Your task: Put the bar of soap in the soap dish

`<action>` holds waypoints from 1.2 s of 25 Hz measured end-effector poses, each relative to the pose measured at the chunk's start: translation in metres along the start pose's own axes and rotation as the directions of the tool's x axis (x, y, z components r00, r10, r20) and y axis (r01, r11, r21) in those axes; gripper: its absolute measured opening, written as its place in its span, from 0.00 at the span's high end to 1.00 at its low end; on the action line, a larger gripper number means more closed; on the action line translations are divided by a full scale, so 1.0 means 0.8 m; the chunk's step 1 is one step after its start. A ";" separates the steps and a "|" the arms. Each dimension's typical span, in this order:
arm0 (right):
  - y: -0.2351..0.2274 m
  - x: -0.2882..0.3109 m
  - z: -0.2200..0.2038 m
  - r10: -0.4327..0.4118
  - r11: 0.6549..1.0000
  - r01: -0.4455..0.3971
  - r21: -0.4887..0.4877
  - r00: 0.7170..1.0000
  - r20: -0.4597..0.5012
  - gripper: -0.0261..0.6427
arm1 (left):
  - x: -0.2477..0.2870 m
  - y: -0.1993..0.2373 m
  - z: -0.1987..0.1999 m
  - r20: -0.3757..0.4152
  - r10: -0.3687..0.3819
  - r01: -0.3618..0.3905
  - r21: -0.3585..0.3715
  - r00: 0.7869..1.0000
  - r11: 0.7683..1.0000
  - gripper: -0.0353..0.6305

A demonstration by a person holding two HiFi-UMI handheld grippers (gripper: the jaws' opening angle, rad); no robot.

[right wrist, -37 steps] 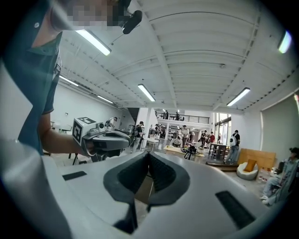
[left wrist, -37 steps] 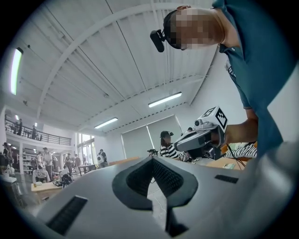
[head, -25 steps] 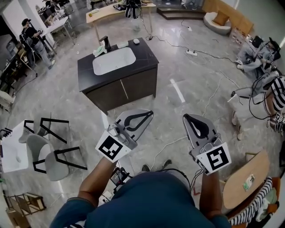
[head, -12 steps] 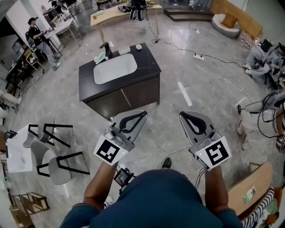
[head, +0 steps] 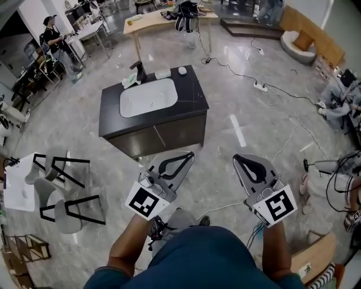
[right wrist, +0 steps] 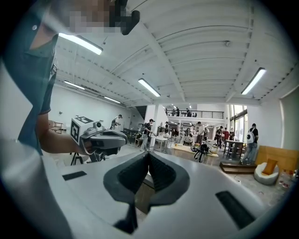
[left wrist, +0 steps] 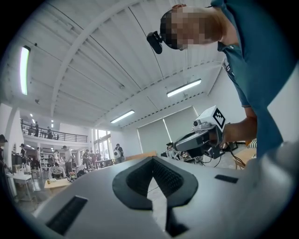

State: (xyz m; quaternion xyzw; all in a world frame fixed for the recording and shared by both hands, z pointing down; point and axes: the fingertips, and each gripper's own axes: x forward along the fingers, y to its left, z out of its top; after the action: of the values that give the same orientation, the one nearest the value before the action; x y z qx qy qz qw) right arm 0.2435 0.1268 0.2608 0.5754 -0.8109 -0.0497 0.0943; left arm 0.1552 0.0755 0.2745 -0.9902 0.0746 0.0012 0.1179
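A dark vanity [head: 113, 121] with a white sink basin [head: 148, 97] stands ahead on the grey floor. Along its back edge are a black faucet [head: 137, 70], a pale green item [head: 128, 80], a small white block [head: 162, 73] and a round white piece [head: 181, 70]; I cannot tell which is the soap or the dish. My left gripper [head: 189, 154] and right gripper [head: 237, 157] are held side by side, short of the vanity, both shut and empty. The left gripper view shows its jaw tips [left wrist: 152, 158] meeting, with the right gripper [left wrist: 201, 137] beside it. The right gripper [right wrist: 148, 154] points level.
Two grey chairs [head: 65, 195] and a white table [head: 20, 192] stand to the left. Cables and a power strip [head: 260, 87] lie on the floor to the right. A wooden table [head: 169, 17] stands behind the vanity. People sit at the right edge [head: 344, 96].
The vanity has come closer and sits lower in the head view. Both grippers have been carried forward together, still shut and side by side.
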 end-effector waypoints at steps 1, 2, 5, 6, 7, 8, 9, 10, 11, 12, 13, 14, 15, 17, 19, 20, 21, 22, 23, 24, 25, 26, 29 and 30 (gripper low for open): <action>-0.005 0.011 -0.002 0.005 1.000 -0.005 0.001 1.000 -0.004 0.94 | 0.003 0.011 -0.004 -0.002 0.005 -0.005 -0.006 1.000 1.000 0.94; -0.011 0.022 -0.004 0.006 1.000 -0.006 0.001 1.000 -0.008 0.94 | 0.007 0.024 -0.009 -0.002 0.008 -0.008 -0.011 1.000 1.000 0.94; -0.032 0.059 -0.007 -0.010 1.000 0.010 0.006 1.000 -0.008 0.94 | 0.018 0.063 -0.023 0.001 -0.001 0.001 -0.003 1.000 1.000 0.94; -0.038 0.071 -0.007 -0.019 1.000 0.019 0.010 1.000 -0.009 0.94 | 0.022 0.077 -0.026 0.006 -0.006 0.006 -0.007 1.000 1.000 0.94; -0.043 0.084 -0.006 -0.026 1.000 0.026 0.012 1.000 -0.010 0.94 | 0.026 0.091 -0.029 0.011 -0.010 0.010 -0.015 1.000 1.000 0.95; -0.048 0.098 -0.004 -0.032 0.999 0.032 0.010 0.999 -0.010 0.94 | 0.029 0.106 -0.031 0.015 -0.016 0.016 -0.018 1.000 1.000 0.94; -0.053 0.112 -0.001 -0.037 0.999 0.037 0.004 0.999 -0.010 0.94 | 0.032 0.120 -0.033 0.017 -0.023 0.023 -0.014 1.000 1.000 0.94; -0.058 0.125 0.000 -0.041 0.999 0.041 -0.003 0.999 -0.011 0.94 | 0.036 0.133 -0.035 0.019 -0.031 0.031 -0.008 0.999 0.999 0.94; -0.064 0.137 0.002 -0.046 0.999 0.046 -0.009 0.999 -0.013 0.94 | 0.040 0.145 -0.037 0.022 -0.038 0.039 -0.006 0.999 0.999 0.94; -0.069 0.149 0.003 -0.053 0.999 0.052 -0.012 0.999 -0.013 0.94 | 0.045 0.156 -0.039 0.025 -0.047 0.047 -0.005 0.999 0.999 0.94; -0.074 0.159 0.004 -0.061 0.998 0.061 -0.013 0.998 -0.011 0.94 | 0.049 0.166 -0.041 0.027 -0.056 0.056 -0.003 0.998 0.998 0.94; -0.079 0.170 0.005 -0.069 0.998 0.069 -0.014 0.998 -0.006 0.94 | 0.052 0.176 -0.044 0.028 -0.065 0.065 0.001 0.997 0.998 0.94; -0.084 0.181 0.006 -0.074 0.997 0.074 -0.015 0.997 -0.002 0.94 | 0.055 0.187 -0.046 0.030 -0.071 0.071 0.003 0.997 0.997 0.95; -0.091 0.200 0.005 -0.078 0.997 0.078 -0.013 0.997 -0.005 0.94 | 0.060 0.207 -0.050 0.036 -0.074 0.074 0.000 0.997 0.997 0.94; -0.097 0.215 0.003 -0.076 0.997 0.076 -0.012 0.997 -0.013 0.94 | 0.065 0.223 -0.055 0.035 -0.072 0.073 -0.006 0.997 0.997 0.94; -0.102 0.222 0.004 -0.074 0.997 0.074 -0.013 0.997 -0.015 0.94 | 0.068 0.230 -0.057 0.034 -0.071 0.071 -0.010 0.997 0.997 0.95; -0.107 0.228 0.005 -0.071 0.997 0.071 -0.014 0.997 -0.016 0.94 | 0.072 0.237 -0.059 0.033 -0.069 0.070 -0.013 0.997 0.997 0.94; -0.113 0.234 0.006 -0.068 0.998 0.068 -0.015 0.998 -0.016 0.94 | 0.077 0.242 -0.060 0.031 -0.069 0.069 -0.014 0.997 0.998 0.94; -0.120 0.240 0.006 -0.064 0.998 0.063 -0.016 0.998 -0.015 0.94 | 0.082 0.247 -0.062 0.029 -0.068 0.068 -0.015 0.997 0.998 0.94; -0.127 0.246 0.005 -0.058 0.998 0.058 -0.016 0.998 -0.014 0.94 | 0.087 0.252 -0.064 0.026 -0.067 0.067 -0.014 0.997 0.998 0.94; -0.134 0.251 0.003 -0.052 0.999 0.052 -0.015 0.999 -0.012 0.94 | 0.093 0.256 -0.067 0.020 -0.064 0.064 -0.011 0.998 0.998 0.94; -0.141 0.256 0.001 -0.045 0.999 0.045 -0.014 0.999 -0.010 0.94 | 0.099 0.260 -0.070 0.014 -0.060 0.060 -0.008 0.998 0.998 0.94; -0.164 0.274 -0.010 -0.016 1.000 0.016 -0.005 1.000 -0.008 0.94 | 0.119 0.279 -0.077 0.008 -0.027 0.027 -0.011 1.000 1.000 0.94; -0.172 0.280 -0.012 -0.003 1.000 0.003 -0.004 1.000 -0.007 0.94 | 0.125 0.286 -0.079 0.006 -0.013 0.013 -0.016 1.000 1.000 0.94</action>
State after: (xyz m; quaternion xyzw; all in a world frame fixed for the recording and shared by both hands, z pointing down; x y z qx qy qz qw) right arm 0.3011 -0.1303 0.2659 0.5766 -0.8096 -0.0497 0.0981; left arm 0.2196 -0.1740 0.2801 -0.9916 0.0679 0.0041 0.1100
